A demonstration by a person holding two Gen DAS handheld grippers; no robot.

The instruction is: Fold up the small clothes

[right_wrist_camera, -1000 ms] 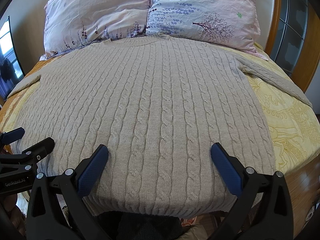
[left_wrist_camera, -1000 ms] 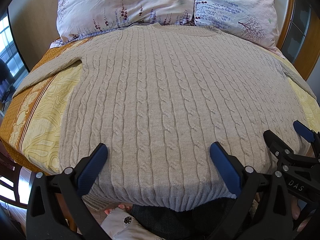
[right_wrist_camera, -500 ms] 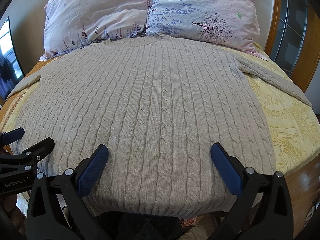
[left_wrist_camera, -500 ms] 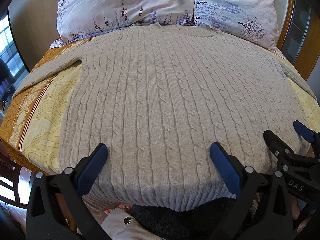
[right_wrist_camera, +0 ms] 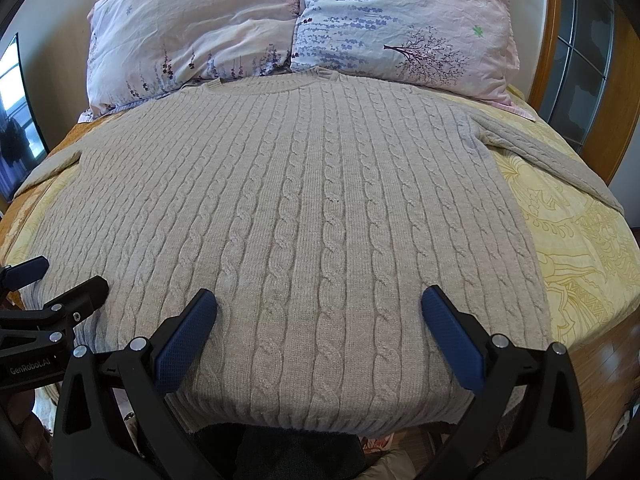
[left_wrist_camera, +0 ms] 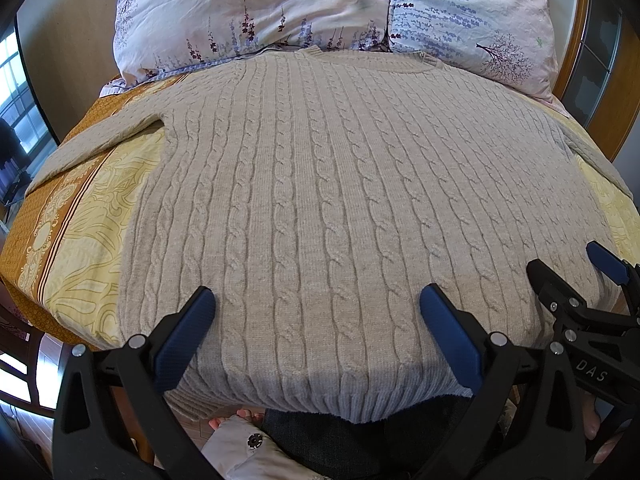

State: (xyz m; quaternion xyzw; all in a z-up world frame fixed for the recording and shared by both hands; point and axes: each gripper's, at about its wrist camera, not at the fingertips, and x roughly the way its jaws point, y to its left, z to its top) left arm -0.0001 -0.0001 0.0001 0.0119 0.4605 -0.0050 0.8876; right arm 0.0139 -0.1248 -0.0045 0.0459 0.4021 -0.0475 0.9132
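Note:
A beige cable-knit sweater (left_wrist_camera: 320, 200) (right_wrist_camera: 304, 208) lies flat on the bed, neck toward the pillows, hem hanging over the near edge. One sleeve (left_wrist_camera: 100, 140) runs out to the left, the other sleeve (right_wrist_camera: 540, 152) to the right. My left gripper (left_wrist_camera: 316, 320) hovers open over the hem's left half, blue fingers (left_wrist_camera: 188, 328) wide apart, holding nothing. My right gripper (right_wrist_camera: 318, 320) is open too, above the hem's right half. Each gripper appears at the edge of the other's view: right gripper (left_wrist_camera: 580, 276), left gripper (right_wrist_camera: 52, 280).
Two floral pillows (left_wrist_camera: 248, 12) (right_wrist_camera: 404, 20) lean at the head of the bed. A yellow and orange patterned bedspread (left_wrist_camera: 72, 232) (right_wrist_camera: 580, 248) covers the mattress. A wooden frame with glass (right_wrist_camera: 588, 60) stands at right, a window (left_wrist_camera: 16, 92) at left. The person's dark clothing (left_wrist_camera: 340, 436) shows below the hem.

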